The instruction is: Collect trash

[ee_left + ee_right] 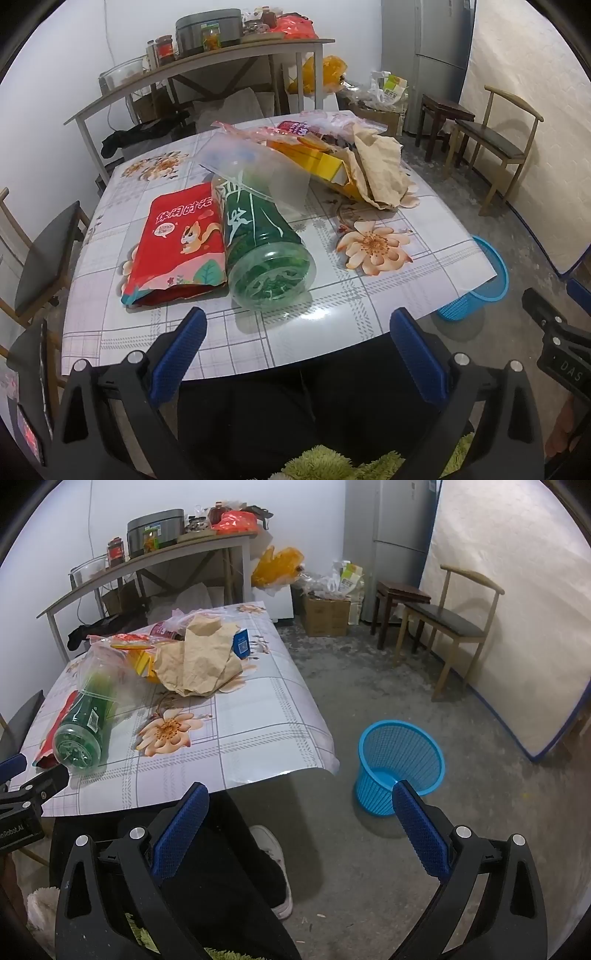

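Observation:
A green plastic bottle (266, 247) lies on its side on the flowered table (369, 295), its base toward me, with a red snack bag (177, 243) flat at its left. Behind them sit a clear plastic sheet (258, 166), a yellow box (325, 166) and crumpled brown paper (380, 166). My left gripper (297, 343) hovers open at the table's near edge, just short of the bottle. In the right wrist view the bottle (85, 723) and brown paper (199, 661) lie to the left. My right gripper (301, 819) hangs open over the floor, near the blue mesh bin (400, 760).
The blue bin (476, 284) stands on the concrete floor beside the table's right corner. A wooden chair (454, 627) and a dark stool (399, 598) stand by the right wall, a cluttered shelf (147, 557) behind the table. The person's dark trousers and white shoe (273, 856) are below.

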The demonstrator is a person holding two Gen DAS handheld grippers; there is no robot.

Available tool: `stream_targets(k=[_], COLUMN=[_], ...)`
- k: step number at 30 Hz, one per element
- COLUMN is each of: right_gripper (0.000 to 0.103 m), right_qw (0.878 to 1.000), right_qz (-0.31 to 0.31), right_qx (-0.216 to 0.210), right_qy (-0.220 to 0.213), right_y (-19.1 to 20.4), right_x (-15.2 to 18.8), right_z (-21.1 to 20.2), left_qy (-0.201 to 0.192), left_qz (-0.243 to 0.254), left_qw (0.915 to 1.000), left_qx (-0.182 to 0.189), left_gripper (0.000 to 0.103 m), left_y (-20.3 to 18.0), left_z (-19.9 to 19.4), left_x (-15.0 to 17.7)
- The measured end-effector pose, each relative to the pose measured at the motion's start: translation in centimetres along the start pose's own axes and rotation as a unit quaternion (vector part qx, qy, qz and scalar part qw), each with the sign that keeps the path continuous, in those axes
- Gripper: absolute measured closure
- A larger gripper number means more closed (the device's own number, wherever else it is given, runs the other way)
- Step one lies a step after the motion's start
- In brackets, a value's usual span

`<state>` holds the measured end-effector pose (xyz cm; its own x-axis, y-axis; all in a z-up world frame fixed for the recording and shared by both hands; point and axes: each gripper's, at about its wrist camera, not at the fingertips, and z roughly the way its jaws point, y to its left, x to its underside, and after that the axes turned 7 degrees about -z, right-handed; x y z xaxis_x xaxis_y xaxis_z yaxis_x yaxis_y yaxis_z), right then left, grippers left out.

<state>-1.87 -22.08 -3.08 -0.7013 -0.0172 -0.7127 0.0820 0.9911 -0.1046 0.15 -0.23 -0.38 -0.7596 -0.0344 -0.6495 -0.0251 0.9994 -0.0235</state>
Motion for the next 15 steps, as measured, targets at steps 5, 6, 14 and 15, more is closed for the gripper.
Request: stream_targets(k=[5,6,14,15], right_gripper=[0.008,0.008,0.008,0.008], right_qw=[1.000,1.000,1.000,1.000], right_qz=[-0.001,0.000,0.000,-0.001], right_qx=[0.001,0.001,0.000,0.000], right_qy=[0.000,0.000,0.000,0.000], right_y=[0.03,0.02,-0.06,-0.14], right_x=[-0.07,-0.09,-0.12,-0.27], right_z=[-0.15,-0.19,-0.47,-0.35], left_qy=[0.001,0.001,0.000,0.000], left_qz=[0.001,0.000,0.000,0.000], left_qw=[1.0000,1.0000,1.0000,1.0000], left_qx=[0.001,0.001,0.000,0.000], left_gripper=[0.006,0.006,0.006,0.006], left_y=[0.03,0.05,0.02,0.04], left_z=[0.05,0.01,0.08,0.09], left_x=[-0.03,-0.03,-0.01,-0.03])
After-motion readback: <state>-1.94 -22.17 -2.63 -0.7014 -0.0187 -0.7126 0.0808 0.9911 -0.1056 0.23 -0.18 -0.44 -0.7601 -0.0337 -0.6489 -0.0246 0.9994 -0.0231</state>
